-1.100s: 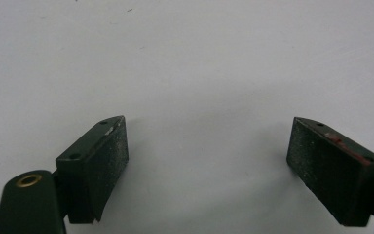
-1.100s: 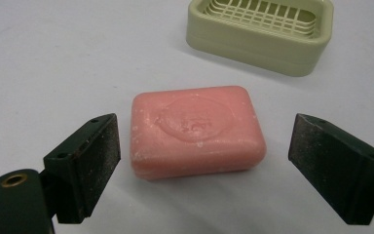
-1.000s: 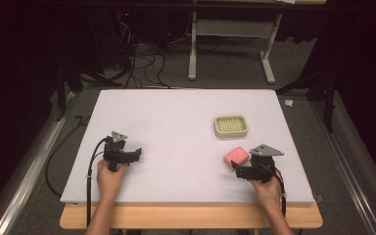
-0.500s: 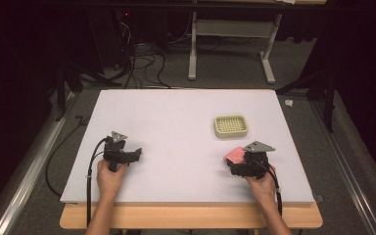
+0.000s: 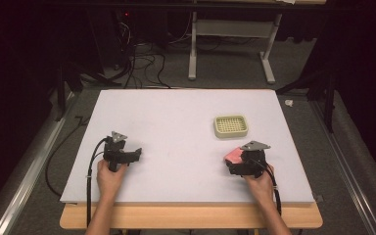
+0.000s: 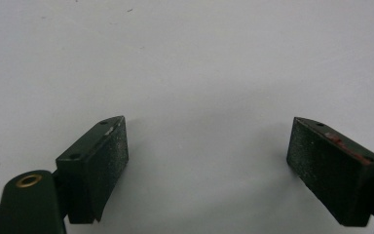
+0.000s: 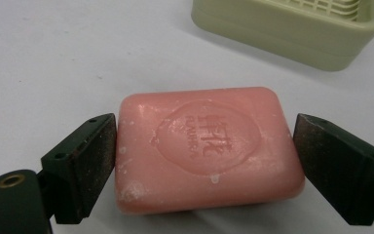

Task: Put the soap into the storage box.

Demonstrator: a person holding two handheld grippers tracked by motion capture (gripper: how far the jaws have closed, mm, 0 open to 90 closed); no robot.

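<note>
A pink bar of soap [image 7: 204, 146] with a stamped emblem lies flat on the white table. My right gripper [image 7: 203, 127] is open and straddles it, one black jaw at each short end; the left jaw is at the soap's edge, the right stands a hair off. From above, the soap [image 5: 231, 154] peeks out at the front of the right gripper [image 5: 234, 161], near the table's right front. A pale green slatted soap dish [image 5: 230, 126] sits just beyond it, and its wall [image 7: 292, 34] shows behind the soap. My left gripper [image 5: 136, 154] rests open at the left front, nothing between its jaws [image 6: 207, 141].
The white table top [image 5: 176, 122] stretches wide between and beyond the two grippers. Dark floor, cables and a metal frame's legs [image 5: 192, 49] lie past the far edge. A rail [image 5: 29, 166] runs along the left side.
My right gripper has slid left and forward onto the soap, so its jaws now flank the bar. The left gripper has stayed put.
</note>
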